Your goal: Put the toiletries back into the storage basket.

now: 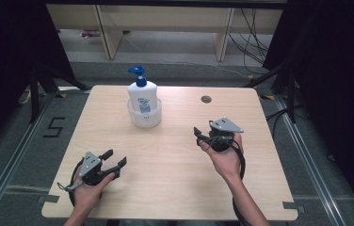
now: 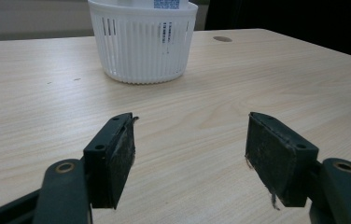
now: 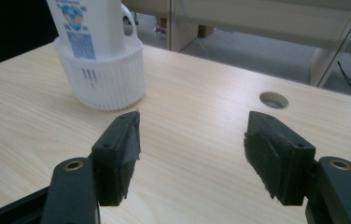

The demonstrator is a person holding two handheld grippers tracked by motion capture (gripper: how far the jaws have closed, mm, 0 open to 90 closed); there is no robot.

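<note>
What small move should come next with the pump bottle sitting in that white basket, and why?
Probably bring the right gripper forward toward the pump bottle: both grippers are open and empty, well short of the white basket, and the left gripper sits farther back.

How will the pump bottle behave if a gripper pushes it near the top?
The pump bottle is tall and narrow, so it would probably tip. The white basket around its base may hold it a little, but looks light and might slide on the smooth table. Its plastic is likely slippery.

One bottle [image 1: 142, 94], one basket [image 1: 144, 117].
</note>
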